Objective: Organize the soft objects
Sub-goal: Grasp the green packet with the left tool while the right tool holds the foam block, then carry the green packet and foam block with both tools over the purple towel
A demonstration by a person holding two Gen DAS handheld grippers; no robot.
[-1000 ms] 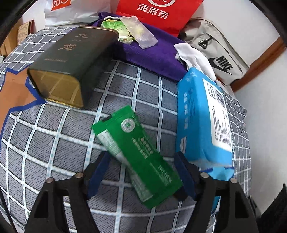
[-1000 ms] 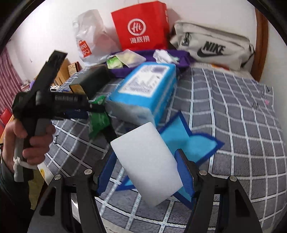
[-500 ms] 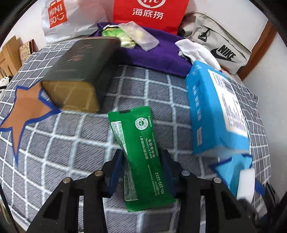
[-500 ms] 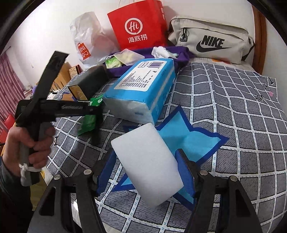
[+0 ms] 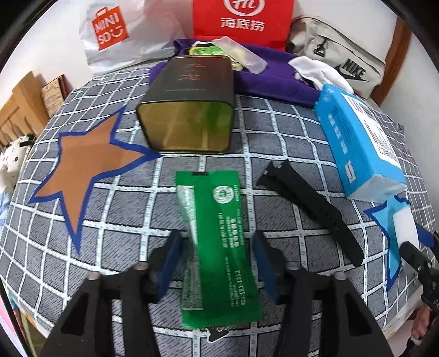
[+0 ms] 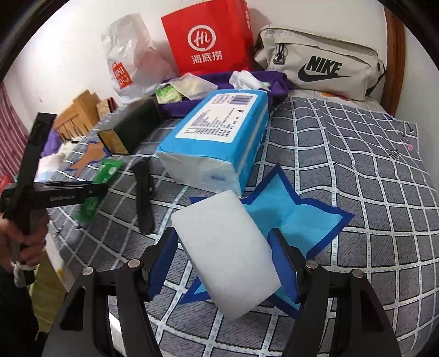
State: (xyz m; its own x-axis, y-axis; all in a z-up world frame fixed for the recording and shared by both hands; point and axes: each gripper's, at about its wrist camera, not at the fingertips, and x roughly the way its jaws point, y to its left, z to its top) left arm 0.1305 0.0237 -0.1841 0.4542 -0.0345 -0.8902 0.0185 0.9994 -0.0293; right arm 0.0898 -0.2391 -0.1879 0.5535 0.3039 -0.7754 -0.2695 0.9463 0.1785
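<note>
The dark tin point(image 5: 189, 104) lies on its side on the bed point(image 5: 115, 208), open end empty. The left gripper point(image 5: 216, 263), jaws just reopened, straddles the green packet point(image 5: 219, 247) without pinching; a black strap point(image 5: 312, 211) is now uncovered. The right gripper point(image 6: 223, 263) pinches the white sponge point(image 6: 225, 255) above the blue star point(image 6: 296, 217).

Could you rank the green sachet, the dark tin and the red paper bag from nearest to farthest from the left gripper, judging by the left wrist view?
1. Green sachet: between the left gripper fingers.
2. Dark tin: straight ahead, mid-bed.
3. Red paper bag: against the wall.
</note>
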